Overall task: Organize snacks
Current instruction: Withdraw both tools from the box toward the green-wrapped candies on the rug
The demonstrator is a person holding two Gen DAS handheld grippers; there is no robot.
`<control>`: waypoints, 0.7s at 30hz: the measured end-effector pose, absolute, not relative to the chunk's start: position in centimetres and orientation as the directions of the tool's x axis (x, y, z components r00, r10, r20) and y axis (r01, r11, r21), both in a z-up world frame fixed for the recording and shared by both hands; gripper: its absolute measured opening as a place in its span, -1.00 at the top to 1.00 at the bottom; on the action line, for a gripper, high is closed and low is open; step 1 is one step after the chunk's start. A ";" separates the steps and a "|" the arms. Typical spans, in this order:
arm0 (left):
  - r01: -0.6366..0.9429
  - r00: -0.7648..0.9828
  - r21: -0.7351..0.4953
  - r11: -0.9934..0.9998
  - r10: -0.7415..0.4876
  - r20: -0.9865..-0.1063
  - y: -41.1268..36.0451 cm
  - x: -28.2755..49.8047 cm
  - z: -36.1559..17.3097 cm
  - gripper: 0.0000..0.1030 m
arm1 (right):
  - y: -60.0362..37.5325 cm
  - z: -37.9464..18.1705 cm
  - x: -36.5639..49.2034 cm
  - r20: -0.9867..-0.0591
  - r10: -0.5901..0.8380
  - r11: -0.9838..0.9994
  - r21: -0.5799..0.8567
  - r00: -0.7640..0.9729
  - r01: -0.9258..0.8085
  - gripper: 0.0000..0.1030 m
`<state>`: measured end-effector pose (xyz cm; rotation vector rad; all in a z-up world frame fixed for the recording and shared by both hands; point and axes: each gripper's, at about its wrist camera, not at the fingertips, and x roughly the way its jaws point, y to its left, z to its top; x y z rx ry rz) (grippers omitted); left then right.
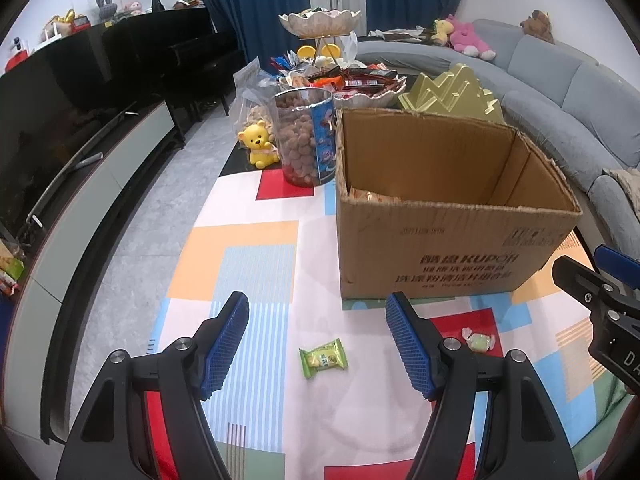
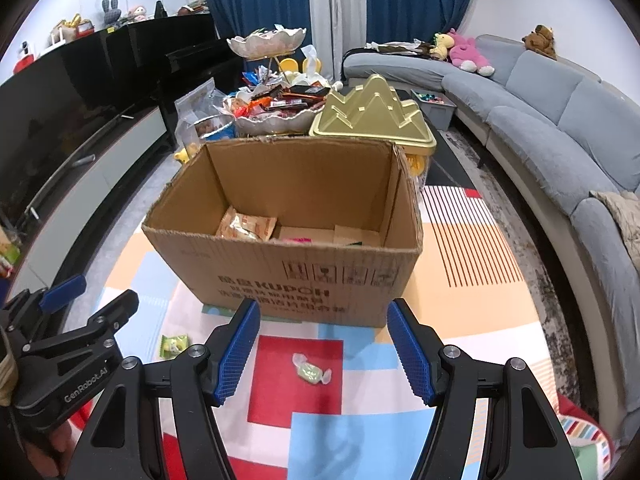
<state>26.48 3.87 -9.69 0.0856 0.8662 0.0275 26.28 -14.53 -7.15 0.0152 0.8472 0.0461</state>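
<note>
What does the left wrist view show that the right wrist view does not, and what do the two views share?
Only the left wrist view shows the whole yellow bear figurine and the clear jar of brown snack balls standing full height beside the box.

Only the right wrist view shows the box's floor, with an orange snack packet lying there.

Both share the cardboard box, the green snack packet, the twist-wrapped candy, the gold mountain-shaped lid and the grey sofa.

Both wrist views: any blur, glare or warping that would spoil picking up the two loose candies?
Left wrist: green packet sharp between the fingers, evenly lit; fisheye bends the sofa. Right wrist: twist-wrapped candy crisp, no glare; box print slightly soft.
</note>
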 end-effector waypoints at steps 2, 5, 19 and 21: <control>0.007 0.650 0.086 0.996 0.061 -0.758 4.0 26.2 -10.3 -0.37 | -14.6 -7.8 26.0 -0.747 0.040 0.999 0.025 0.664 -0.032 -0.30; -0.003 0.655 0.083 0.997 0.065 -0.752 4.3 25.9 -11.2 -0.37 | -14.3 -8.6 25.7 -0.738 0.026 0.999 0.005 0.674 -0.033 -0.30; -0.048 0.658 0.079 0.996 0.091 -0.747 5.4 25.1 -15.2 -0.43 | -12.6 -12.2 24.5 -0.718 0.018 0.996 -0.046 0.696 -0.073 -0.30; -0.055 0.666 0.085 0.995 0.100 -0.739 5.4 24.9 -15.7 -0.43 | -12.5 -12.8 24.4 -0.718 0.019 0.995 -0.054 0.696 -0.082 -0.30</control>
